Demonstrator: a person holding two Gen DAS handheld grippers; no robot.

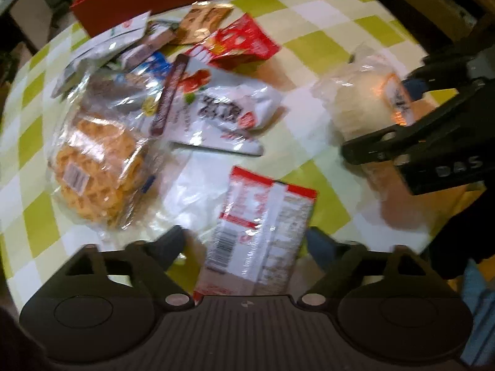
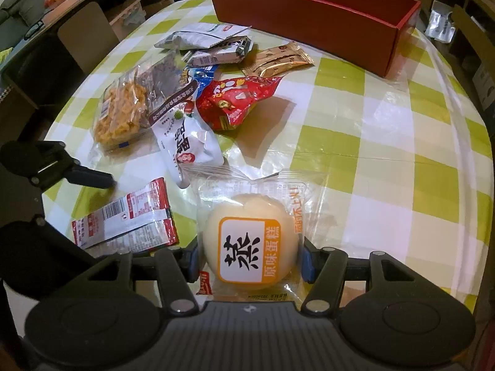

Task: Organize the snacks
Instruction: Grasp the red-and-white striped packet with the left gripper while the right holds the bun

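Observation:
A round pale steamed cake in a clear wrapper (image 2: 250,244) sits between the blue pads of my right gripper (image 2: 249,259), which is shut on it; it also shows in the left wrist view (image 1: 362,99). My left gripper (image 1: 244,244) is open, its fingers on either side of a red-and-white packet (image 1: 263,235), also in the right wrist view (image 2: 126,216). Further off lie a waffle bag (image 1: 92,167), a white packet (image 1: 222,108), a red packet (image 1: 244,43) and a gold packet (image 2: 278,58). A red box (image 2: 315,15) stands at the table's far side.
The table has a green-and-white checked cloth (image 2: 386,142) under clear plastic. Silver packets (image 2: 204,38) lie near the red box. Shelves, chairs and cartons (image 2: 83,31) surround the table. My left gripper appears at the left in the right wrist view (image 2: 55,167).

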